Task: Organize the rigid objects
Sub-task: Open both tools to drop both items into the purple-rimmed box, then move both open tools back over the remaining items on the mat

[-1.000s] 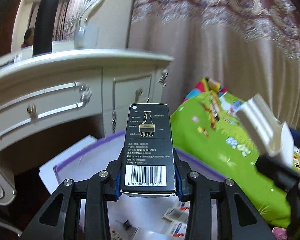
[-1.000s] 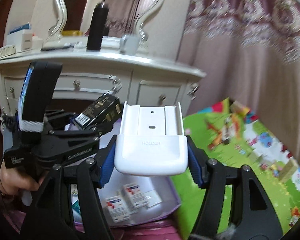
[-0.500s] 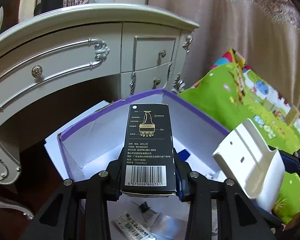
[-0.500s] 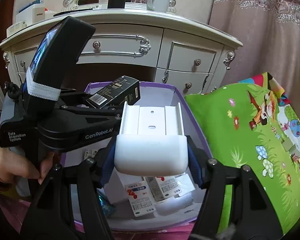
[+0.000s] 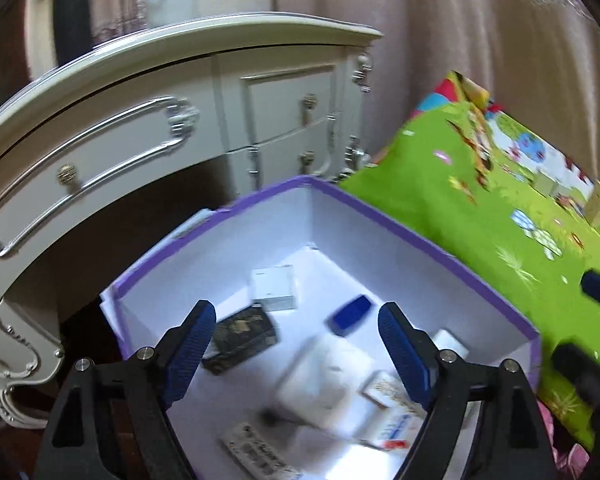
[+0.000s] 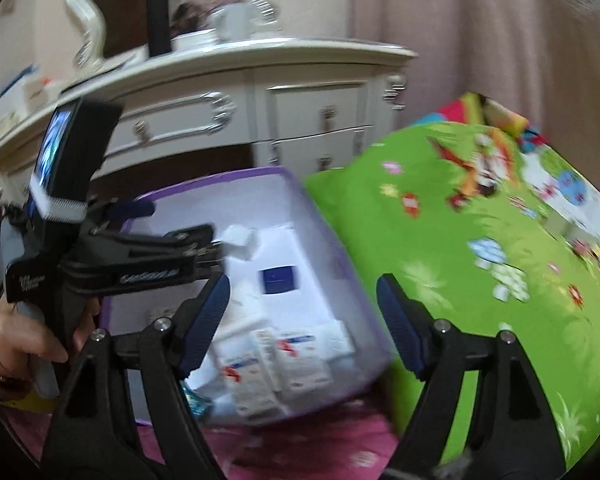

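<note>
A purple-rimmed white box (image 5: 420,240) lies open below both grippers. In it a black carton (image 5: 240,336) rests at the left and a white plastic holder (image 5: 324,380), blurred, lies in the middle. My left gripper (image 5: 296,320) hangs over the box with its jaws opening and nothing between them. My right gripper (image 6: 302,296) is above the box's right wall (image 6: 332,264), jaws also opening and empty. In the right wrist view the left gripper (image 6: 172,222) reaches in from the left, held by a hand (image 6: 32,340).
The box also holds a blue item (image 5: 350,316), a white carton (image 5: 274,288) and several medicine packets (image 6: 284,364). A cream dresser (image 5: 180,120) stands behind it. A green play mat (image 5: 500,208) lies to the right, and pink fabric (image 6: 300,440) in front.
Both grippers dipped toward the box and opened. The black carton left the left jaws and the white holder left the right jaws; both now lie in the box.
</note>
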### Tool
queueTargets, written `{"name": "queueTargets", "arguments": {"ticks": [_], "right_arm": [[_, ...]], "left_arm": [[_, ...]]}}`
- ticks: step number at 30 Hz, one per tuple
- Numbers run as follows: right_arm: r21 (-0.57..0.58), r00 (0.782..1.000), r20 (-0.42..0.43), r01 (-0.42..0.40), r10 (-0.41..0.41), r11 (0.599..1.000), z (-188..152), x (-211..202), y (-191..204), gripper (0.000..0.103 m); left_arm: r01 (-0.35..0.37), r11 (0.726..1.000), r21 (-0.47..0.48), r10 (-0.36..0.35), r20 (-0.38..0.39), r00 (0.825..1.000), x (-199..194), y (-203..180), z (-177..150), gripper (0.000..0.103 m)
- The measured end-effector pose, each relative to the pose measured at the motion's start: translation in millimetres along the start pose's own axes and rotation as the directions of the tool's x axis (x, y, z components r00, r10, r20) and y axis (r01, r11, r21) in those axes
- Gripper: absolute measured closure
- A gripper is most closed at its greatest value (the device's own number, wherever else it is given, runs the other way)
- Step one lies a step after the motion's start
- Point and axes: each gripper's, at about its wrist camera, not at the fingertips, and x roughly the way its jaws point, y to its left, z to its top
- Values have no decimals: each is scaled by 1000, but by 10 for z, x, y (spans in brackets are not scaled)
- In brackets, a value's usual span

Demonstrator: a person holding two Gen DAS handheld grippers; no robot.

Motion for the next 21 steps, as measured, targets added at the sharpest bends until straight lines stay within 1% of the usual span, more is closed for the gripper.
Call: {"name": "queueTargets", "arguments": {"ticks": [2, 3, 4, 5, 6, 7, 8, 10, 11, 13, 14, 15, 17, 18, 21], "right_arm": [[41, 998, 12, 66, -66, 997, -44, -130, -237, 22], [62, 995, 11, 103, -104, 993, -71, -186, -365, 21], [88, 989, 5, 147, -148, 985, -118, -251, -512, 20], [120, 982, -5, 189, -190, 974, -180, -321, -678, 20], [156, 973, -19, 229, -229, 961, -254, -391, -848, 20], [186, 965, -31, 262, -261, 947, -313, -447, -986, 19], [233, 953, -49, 303, -300, 924, -403, -521, -1174, 19], [321, 934, -83, 354, -347, 878, -571, -665, -1510, 19], [364, 926, -102, 375, -364, 853, -656, -733, -1677, 19], [437, 909, -141, 412, -392, 799, -822, -850, -1988, 19], [468, 897, -161, 436, -411, 769, -911, -909, -2163, 19], [482, 887, -180, 456, -425, 748, -966, -932, -2284, 19], [481, 876, -211, 479, -434, 734, -1019, -926, -2487, 19], [469, 872, -230, 488, -432, 736, -1023, -884, -2599, 19], [433, 863, -282, 505, -420, 747, -998, -707, -2838, 19]], "left_arm": [[50, 998, 29, -50, -19, 999, 27, -199, 62, 19], [89, 994, 55, -88, -28, 996, 43, -368, 103, 19], [113, 991, 76, -111, -33, 993, 46, -490, 121, 19], [158, 980, 118, -154, -47, 987, 72, -718, 158, 19], [188, 971, 150, -181, -59, 982, 99, -883, 177, 18], [230, 953, 198, -218, -82, 973, 141, -1128, 203, 18], [261, 937, 231, -243, -104, 964, 183, -1314, 218, 18], [346, 888, 304, -306, -170, 936, 302, -1803, 252, 18], [374, 866, 331, -325, -195, 925, 373, -2034, 268, 18], [394, 841, 370, -337, -211, 917, 475, -2370, 305, 18], [410, 822, 395, -350, -217, 911, 552, -2596, 345, 18], [416, 811, 410, -355, -220, 909, 596, -2743, 362, 18], [408, 797, 445, -346, -215, 913, 760, -3048, 483, 18], [402, 795, 455, -342, -211, 915, 822, -3152, 523, 18], [382, 798, 465, -327, -198, 924, 1059, -3367, 710, 18]]}}
